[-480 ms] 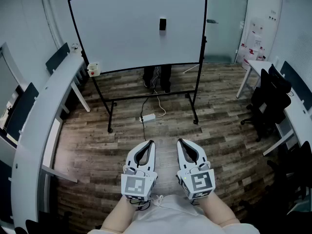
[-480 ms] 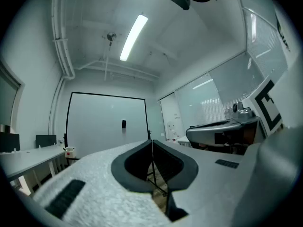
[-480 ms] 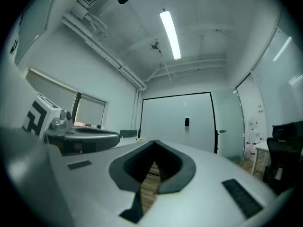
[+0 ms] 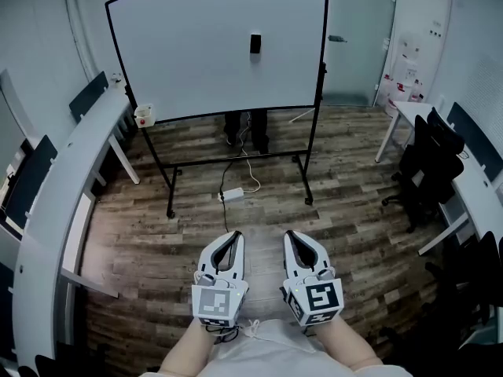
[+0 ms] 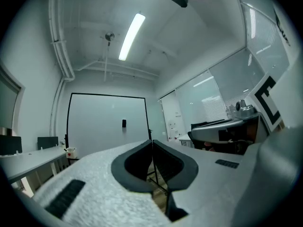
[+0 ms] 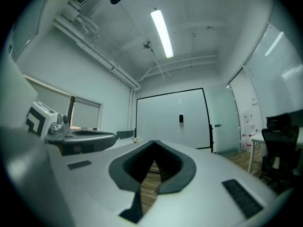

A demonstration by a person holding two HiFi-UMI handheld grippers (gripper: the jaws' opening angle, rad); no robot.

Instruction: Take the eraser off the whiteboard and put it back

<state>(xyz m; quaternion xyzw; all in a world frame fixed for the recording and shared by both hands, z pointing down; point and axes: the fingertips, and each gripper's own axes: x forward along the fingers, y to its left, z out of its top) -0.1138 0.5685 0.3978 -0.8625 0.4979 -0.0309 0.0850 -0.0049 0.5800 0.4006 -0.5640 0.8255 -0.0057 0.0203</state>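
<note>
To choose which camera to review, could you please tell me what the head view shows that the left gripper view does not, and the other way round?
Head view only: the white power strip with its cable on the wooden plank floor, below the board. Left gripper view only: the long lit ceiling tube lamp and the white ceiling pipes. Both: the large black-framed whiteboard, the small black eraser stuck near its upper middle, and the left gripper, jaws together with nothing between them.
</note>
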